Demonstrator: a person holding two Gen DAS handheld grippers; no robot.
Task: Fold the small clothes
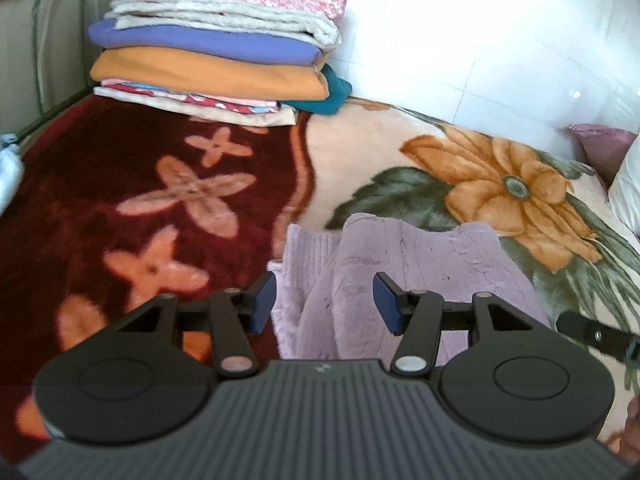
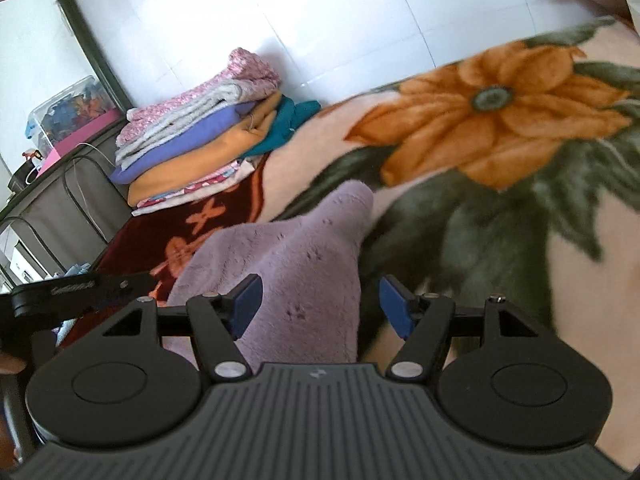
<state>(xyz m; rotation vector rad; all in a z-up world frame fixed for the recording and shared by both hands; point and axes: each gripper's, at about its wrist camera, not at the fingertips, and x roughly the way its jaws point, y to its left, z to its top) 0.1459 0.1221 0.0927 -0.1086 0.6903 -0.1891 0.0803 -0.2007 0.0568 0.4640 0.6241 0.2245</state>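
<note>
A: So, where is the garment?

B: The lilac fleece garment point(image 1: 404, 276) lies crumpled low in the middle of the left wrist view, on the blanket point(image 1: 168, 208), across the line where the dark red part meets the cream part with the orange flower point(image 1: 508, 196). A ribbed edge shows on its left side.

A: And in the right wrist view?

B: There the same piece point(image 2: 288, 264) rises to a blunt peak just above centre frame and runs down under the gripper body.

A: What are the fingers doing?

B: The left gripper point(image 1: 326, 304) has its blue pads spread, with fleece lying between them; I see no pad pressing on the cloth. The right gripper point(image 2: 320, 304) is spread wider. Its left pad sits against the fleece edge, its right pad is over the blanket, clear of the cloth. It pinches nothing.

A: Do the grippers see each other?

B: Yes. A black arm of the right one pokes in at the lower right edge of the left view, and the left one shows at the left edge of the right view.

A: What lies around it?

B: A stack of folded clothes point(image 1: 216, 52) sits at the upper left of the left view, against the white tiled wall point(image 1: 480, 40). In the right view a clear plastic box point(image 2: 68, 108) with coloured things stands at the far left.
</note>
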